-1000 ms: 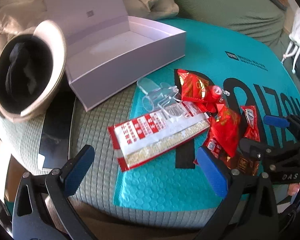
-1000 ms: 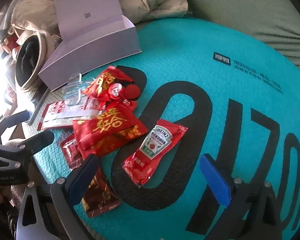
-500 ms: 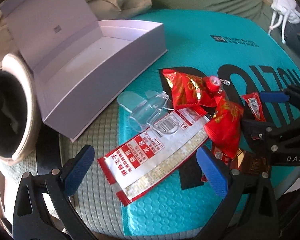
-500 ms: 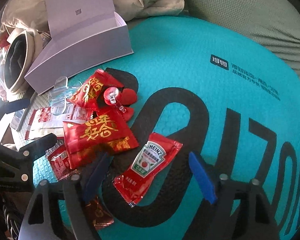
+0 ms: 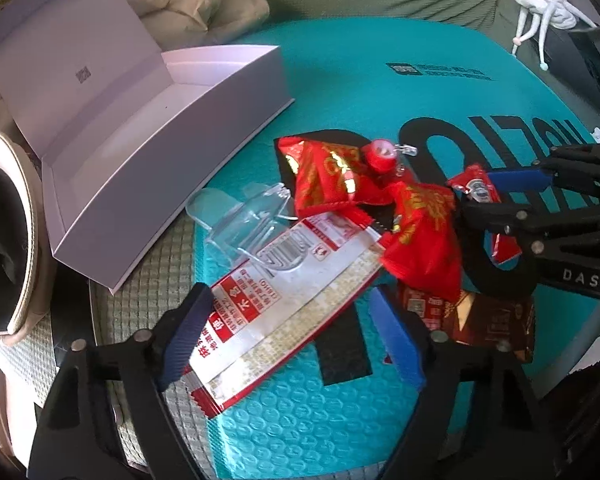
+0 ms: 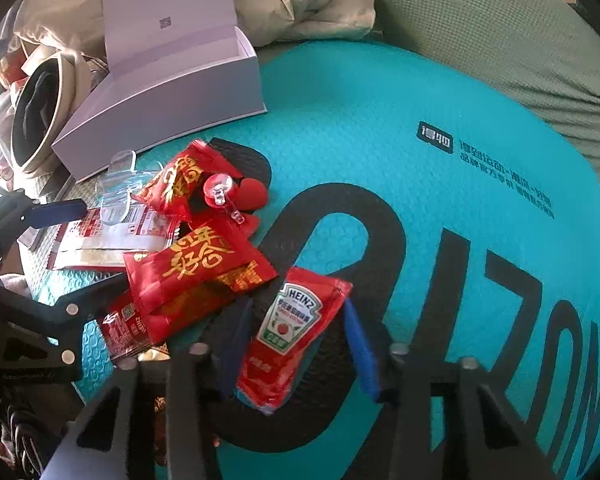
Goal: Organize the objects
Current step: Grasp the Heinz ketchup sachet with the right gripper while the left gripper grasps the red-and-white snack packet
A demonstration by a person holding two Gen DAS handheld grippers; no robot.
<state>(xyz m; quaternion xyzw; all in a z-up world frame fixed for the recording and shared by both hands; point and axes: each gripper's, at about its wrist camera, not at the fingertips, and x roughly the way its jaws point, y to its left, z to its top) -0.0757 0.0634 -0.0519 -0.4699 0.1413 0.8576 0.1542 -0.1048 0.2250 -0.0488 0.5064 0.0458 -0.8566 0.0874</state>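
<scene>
A heap of snack packets is seen on a teal bubble mailer (image 6: 360,128) printed with large black letters. In the right wrist view an open white box (image 6: 172,92), its lid raised, is placed at upper left, with a beige hat (image 6: 40,112) beside it and crumpled beige cloth (image 6: 300,0) behind. A clear plastic piece (image 5: 244,224) lies between the box and the red packets. Two red packets with gold characters (image 6: 196,256) are stacked at centre left, a small round red charm (image 6: 220,188) just above them, and a brown packet (image 5: 484,320) is partly buried under the pile.

The ketchup sachet (image 6: 296,332) lies at lower centre of the right wrist view, between the fingers of the right gripper (image 6: 296,348); its jaws are closing around the sachet, and whether the pads already press on it cannot be told. In the left wrist view the left gripper (image 5: 292,336) is held tilted downward over the long red-and-white packet (image 5: 284,304), whose near end lies between its closing jaws with a gap seen on the right side.
</scene>
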